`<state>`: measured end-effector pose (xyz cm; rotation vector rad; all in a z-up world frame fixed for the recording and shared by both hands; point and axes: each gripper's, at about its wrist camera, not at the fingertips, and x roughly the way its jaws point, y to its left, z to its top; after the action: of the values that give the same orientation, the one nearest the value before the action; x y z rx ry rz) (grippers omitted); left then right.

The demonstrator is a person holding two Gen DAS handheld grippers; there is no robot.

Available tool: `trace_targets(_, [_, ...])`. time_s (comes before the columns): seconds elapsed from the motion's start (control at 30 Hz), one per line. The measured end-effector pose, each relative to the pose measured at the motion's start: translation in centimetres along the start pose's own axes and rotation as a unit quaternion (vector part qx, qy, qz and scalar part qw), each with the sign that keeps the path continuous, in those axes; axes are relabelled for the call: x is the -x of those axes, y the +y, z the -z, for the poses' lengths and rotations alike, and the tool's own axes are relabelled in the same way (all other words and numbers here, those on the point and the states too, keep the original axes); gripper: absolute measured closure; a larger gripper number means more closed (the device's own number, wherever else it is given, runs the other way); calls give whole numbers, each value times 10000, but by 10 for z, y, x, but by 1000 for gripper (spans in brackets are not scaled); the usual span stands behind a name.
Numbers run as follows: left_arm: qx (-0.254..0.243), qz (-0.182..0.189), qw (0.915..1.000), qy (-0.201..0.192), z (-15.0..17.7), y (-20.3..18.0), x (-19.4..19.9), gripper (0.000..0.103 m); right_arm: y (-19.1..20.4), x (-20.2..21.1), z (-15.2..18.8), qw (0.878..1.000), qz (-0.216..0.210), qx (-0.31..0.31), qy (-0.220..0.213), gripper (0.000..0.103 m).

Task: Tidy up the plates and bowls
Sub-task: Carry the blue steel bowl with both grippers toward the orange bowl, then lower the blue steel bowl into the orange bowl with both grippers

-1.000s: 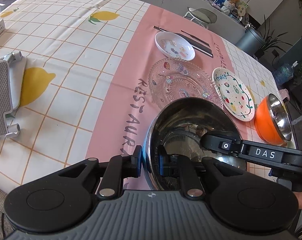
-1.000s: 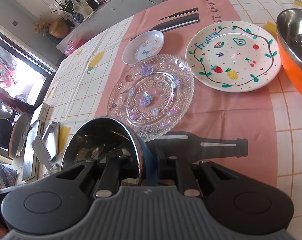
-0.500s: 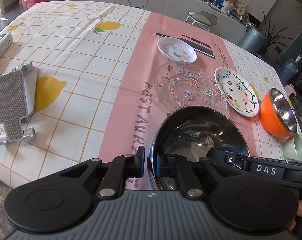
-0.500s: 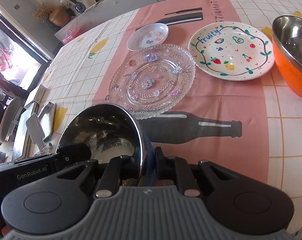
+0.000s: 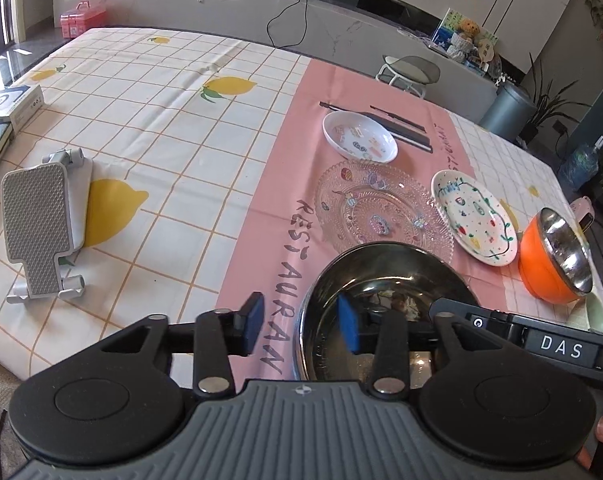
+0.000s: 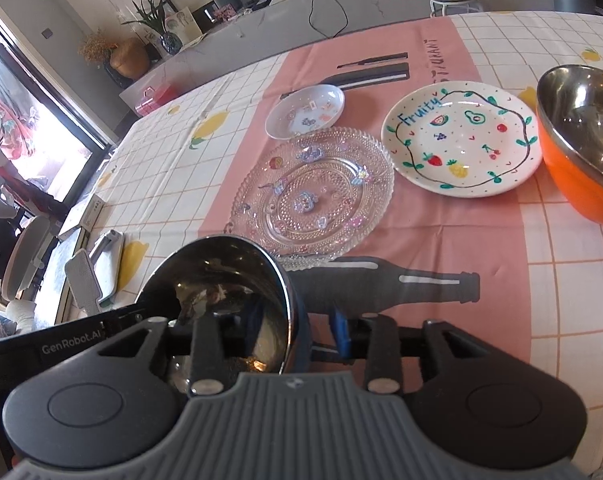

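Looking along the left claw (image 5: 299,324), its blue-padded fingers stand spread apart: one pad outside the rim of the polished steel bowl (image 5: 385,280), the other inside it, neither pressing the metal. The bowl is round, mirror-bright inside, and sits at the near edge of the worktop (image 5: 173,152), which wears a smooth checked cloth with lemons and a pink band. Beyond it lie a beaded clear glass plate (image 5: 381,208), a small white oval dish (image 5: 359,136) with stickers, a glossy white plate painted with fruit (image 5: 475,216), and an orange bowl (image 5: 549,256) lined with steel. A grey mesh-faced phone stand (image 5: 41,228) rests well to the left.

From the right wrist, the right claw (image 6: 321,332) straddles the steel bowl's (image 6: 221,280) opposite rim, one finger inside and one blue pad outside; whether it pinches the rim I cannot tell. The glass plate (image 6: 313,192) lies just beyond, its pebbled edge touching or nearly touching the bowl. The fruit plate (image 6: 461,136) and orange bowl (image 6: 581,140) sit to the right, the oval dish (image 6: 305,110) farther back.
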<state>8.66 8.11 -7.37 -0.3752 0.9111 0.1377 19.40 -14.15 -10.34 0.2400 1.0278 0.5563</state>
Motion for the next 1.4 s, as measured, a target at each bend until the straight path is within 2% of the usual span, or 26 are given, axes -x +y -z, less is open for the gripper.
trace_targets(0.1, [52,129,9998,-164,0,0,5,42,1,12,0,9993,-39,-11,-384,51])
trace_targets(0.17, [-61,96,9995,-291,0,-3,9,35,1,20,1,9981,-51,-49,-619,42])
trace_targets(0.27, [-237,-8,9982,-553,2,-8,15,27,0,31,2,9950,1,-95,-990,36])
trace_targets(0.4, [-349,-3,9957,-859,4,-13,24,15,-4,41,0,9918,-65,-202,-1259,25])
trace_targets(0.47, [-394,74,9953,-885,4,-15,25,15,-7,46,-3,9906,-1,-260,-1343,20])
trace_targets(0.63, [-388,206,9950,-893,5,-20,28,15,-11,75,-10,9826,598,-170,-1751,11])
trace_targets(0.77, [-466,226,9932,-1042,6,-25,33,14,-29,106,-8,9746,624,-372,-2117,7])
trace_targets(0.87, [-554,96,9914,-1181,8,-30,38,10,-45,120,-5,9729,671,-433,-2169,7])
trace_targets(0.97, [-515,-63,9933,-1029,2,-34,41,9,-62,132,-5,9681,859,-603,-2275,7])
trace_targets(1.03, [-351,49,9943,-1004,-3,-32,45,9,-74,139,-5,9662,815,-769,-2322,7])
trace_targets(1.13, [-119,213,9927,-1177,-5,-30,51,5,-89,150,-4,9618,782,-968,-2437,7])
trace_targets(1.27, [-418,-251,9892,-1384,-7,-44,58,5,-100,161,-3,9568,1003,-1013,-2535,7])
trace_targets(1.33, [-546,-283,9888,-1356,-9,-49,59,5,-103,165,-3,9555,1099,-985,-2555,7])
trace_targets(1.4, [-615,-167,9902,-1240,-12,-54,61,5,-106,168,-3,9545,1153,-961,-2576,7])
